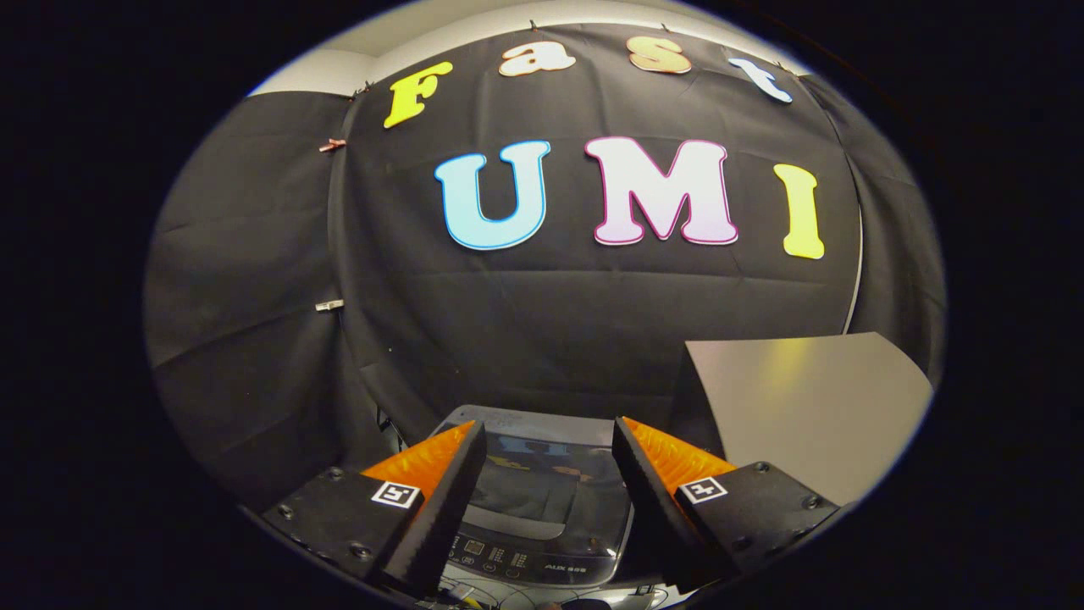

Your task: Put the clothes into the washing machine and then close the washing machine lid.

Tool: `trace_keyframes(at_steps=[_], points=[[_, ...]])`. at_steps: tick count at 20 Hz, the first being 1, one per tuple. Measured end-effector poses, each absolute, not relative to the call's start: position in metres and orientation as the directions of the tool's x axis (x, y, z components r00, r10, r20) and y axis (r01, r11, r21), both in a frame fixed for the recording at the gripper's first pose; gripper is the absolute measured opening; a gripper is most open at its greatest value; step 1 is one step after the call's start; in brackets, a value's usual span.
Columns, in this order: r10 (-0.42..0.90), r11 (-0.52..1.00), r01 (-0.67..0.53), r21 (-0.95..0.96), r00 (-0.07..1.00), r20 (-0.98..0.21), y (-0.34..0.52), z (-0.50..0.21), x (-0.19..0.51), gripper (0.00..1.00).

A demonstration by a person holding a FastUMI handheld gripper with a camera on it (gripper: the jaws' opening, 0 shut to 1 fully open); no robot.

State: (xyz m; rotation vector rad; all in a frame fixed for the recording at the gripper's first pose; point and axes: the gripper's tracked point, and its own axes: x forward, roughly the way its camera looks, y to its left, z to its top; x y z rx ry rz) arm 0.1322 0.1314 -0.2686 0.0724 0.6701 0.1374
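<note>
1. We see the washing machine [542, 491] low in the gripper view, at about 6 o'clock from the middle of the scene, standing against the black booth wall [525, 339].
2. Its long axis runs straight away from us: the control panel [525, 559] is the near end, and the rounded back edge is the far end, pointing to 12 o'clock toward the wall.
3. The glossy dark lid [550, 483] lies flat and closed on top, reflecting the wall behind.
4. The gripper [549, 445] holds its fingers wide apart with nothing between them; they press on nothing.
5. The machine shows in the gap between the two fingers and below them, centred, with one finger [440, 500] at its 9 o'clock side and the other at its 3 o'clock side. We cannot tell how far above it the fingers stand.
6. At 3 o'clock from the machine, just beside it, a grey tabletop [813, 407] stretches toward the wall.
7. A few cables [474, 597] lie at the near foot of the machine.
</note>
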Motion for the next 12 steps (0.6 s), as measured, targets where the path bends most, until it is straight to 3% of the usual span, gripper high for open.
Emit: trace_keyframes(at_steps=[12], points=[[0.123, 0.992, -0.109, 0.058, 0.899, -0.42, 0.052, -0.161, 0.075, 0.95]])
